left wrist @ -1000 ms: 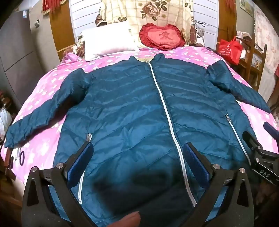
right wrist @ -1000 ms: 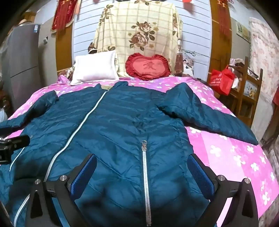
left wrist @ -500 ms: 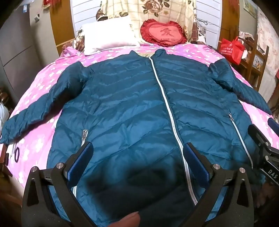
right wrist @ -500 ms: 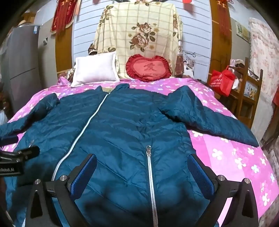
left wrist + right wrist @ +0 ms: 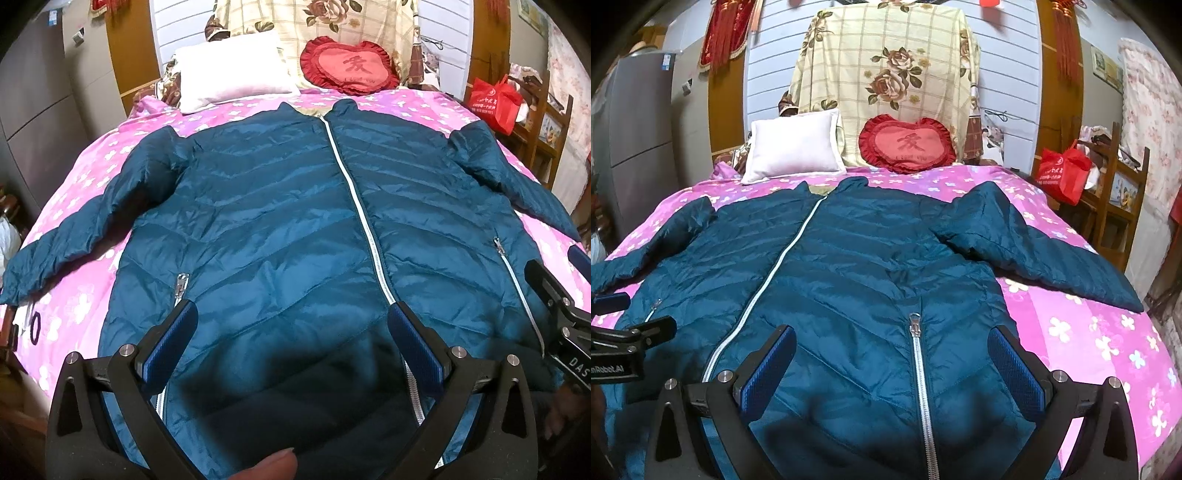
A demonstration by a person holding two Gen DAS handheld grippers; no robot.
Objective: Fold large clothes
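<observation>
Item: teal jacket flat on bed, zipped, collar away from us; left tool and right tool spread, empty, over hem; sleeves flung sideways

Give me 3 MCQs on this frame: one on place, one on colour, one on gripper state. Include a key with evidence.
1. Where does the red heart cushion lie?
A. on the jacket
B. at the head of the bed, right of the white pillow
C. on the floor

2. What colour is the jacket?
A. teal blue
B. black
C. red

3. How are the left gripper and right gripper?
A. both shut on the hem
B. one shut, one open
C. both open, holding nothing

Key: B, the cushion sits beyond the collar beside the pillow; A, the quilted shell is teal; C, the blue pads stand wide apart over the fabric.
</observation>
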